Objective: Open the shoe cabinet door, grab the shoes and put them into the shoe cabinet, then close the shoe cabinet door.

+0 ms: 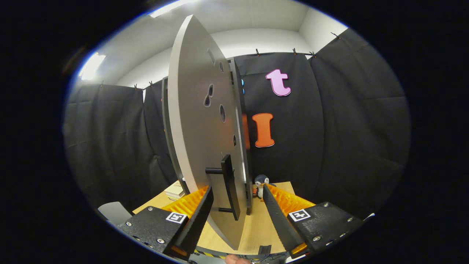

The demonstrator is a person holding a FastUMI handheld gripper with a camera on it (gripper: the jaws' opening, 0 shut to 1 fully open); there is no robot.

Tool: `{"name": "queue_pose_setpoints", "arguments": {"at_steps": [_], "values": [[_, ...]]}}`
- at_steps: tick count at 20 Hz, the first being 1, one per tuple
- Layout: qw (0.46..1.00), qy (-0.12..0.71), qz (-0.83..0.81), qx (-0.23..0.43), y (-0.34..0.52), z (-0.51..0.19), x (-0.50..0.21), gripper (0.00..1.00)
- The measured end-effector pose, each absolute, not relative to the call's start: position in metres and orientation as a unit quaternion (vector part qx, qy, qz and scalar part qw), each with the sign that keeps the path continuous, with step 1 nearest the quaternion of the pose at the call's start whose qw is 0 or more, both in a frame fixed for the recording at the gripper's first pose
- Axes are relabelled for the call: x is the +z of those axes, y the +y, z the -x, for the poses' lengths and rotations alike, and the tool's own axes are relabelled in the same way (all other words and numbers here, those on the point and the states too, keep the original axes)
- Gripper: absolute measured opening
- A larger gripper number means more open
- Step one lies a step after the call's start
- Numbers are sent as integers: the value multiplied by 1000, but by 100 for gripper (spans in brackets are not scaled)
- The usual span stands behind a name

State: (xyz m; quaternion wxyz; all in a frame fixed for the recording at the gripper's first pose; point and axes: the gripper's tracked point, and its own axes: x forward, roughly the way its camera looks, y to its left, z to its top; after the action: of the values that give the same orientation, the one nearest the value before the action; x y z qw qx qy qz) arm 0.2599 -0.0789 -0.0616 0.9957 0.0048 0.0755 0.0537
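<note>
Gripper [236, 205]: level, fingers spread wide, gripping nothing.
Door [199, 139]: swung open, edge-on toward the gripper.
Handle [230, 187]: sits between the fingers, untouched.
Penguin toy [261, 185]: on the table [256, 227], just past the door.

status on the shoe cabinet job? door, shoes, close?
Done: the cabinet door stands swung open, edge-on to the camera. In hand: the tool is open, its fingers either side of the door's black handle, not pressing on it. Left: no shoes in sight, so loading can't be confirmed; the door is not yet closed.
</note>
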Motion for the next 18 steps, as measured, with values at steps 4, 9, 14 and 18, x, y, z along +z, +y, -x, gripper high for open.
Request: {"name": "queue_pose_setpoints", "arguments": {"at_steps": [4, 9, 14, 18], "values": [[996, 80, -5, 43, -37, -263, -66, 85], [996, 84, -5, 32, 20, -273, -69, 85], [997, 73, -9, -2, 69, -297, -67, 85], [997, 77, -9, -7, 115, -319, -71, 85]]}}
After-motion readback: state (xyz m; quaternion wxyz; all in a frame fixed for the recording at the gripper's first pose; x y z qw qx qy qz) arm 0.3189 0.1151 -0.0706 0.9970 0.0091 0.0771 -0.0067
